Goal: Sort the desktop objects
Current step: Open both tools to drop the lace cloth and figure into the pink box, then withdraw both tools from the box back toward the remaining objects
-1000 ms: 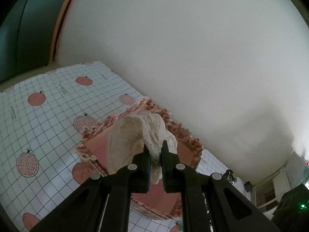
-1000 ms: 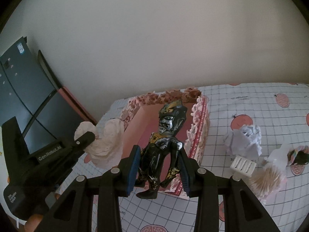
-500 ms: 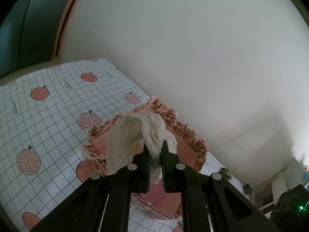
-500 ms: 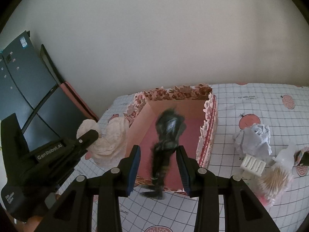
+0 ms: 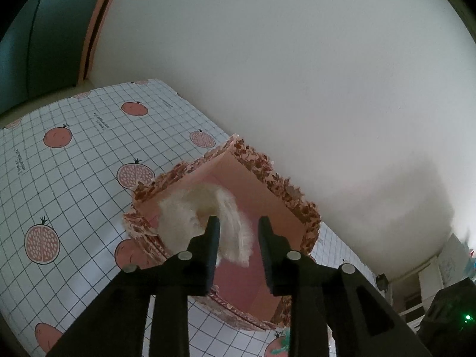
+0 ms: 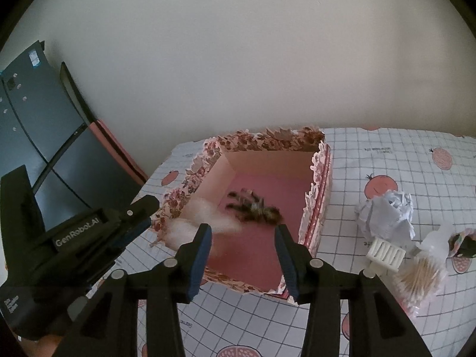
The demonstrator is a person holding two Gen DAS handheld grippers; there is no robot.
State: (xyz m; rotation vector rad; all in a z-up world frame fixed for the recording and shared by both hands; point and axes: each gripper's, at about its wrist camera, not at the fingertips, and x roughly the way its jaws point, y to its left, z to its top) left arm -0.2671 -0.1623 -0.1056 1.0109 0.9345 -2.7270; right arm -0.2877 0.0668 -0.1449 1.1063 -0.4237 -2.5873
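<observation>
A pink box with a flowery frilled rim (image 6: 267, 139) (image 5: 261, 169) stands on the checked tablecloth by the wall. A dark toy figure (image 6: 253, 206) lies blurred on the box floor. A white lacy cloth (image 5: 202, 211) (image 6: 202, 218) drops, blurred, over the box's left wall, loose between the left fingers. My left gripper (image 5: 238, 232) (image 6: 147, 212) hangs over that edge, its jaws opening and off the cloth. My right gripper (image 6: 242, 238) hovers over the box's front, its jaws opening with nothing between them.
Right of the box lie a crumpled paper ball (image 6: 386, 217), a small white ribbed piece (image 6: 385, 253), a bundle of thin wooden sticks (image 6: 422, 276) and a small colourful item (image 6: 464, 244). A dark cabinet (image 6: 38, 136) stands left of the table.
The right gripper let go of the toy figure, which fell into the box. The left gripper opened and the white cloth slipped from it down into the box.
</observation>
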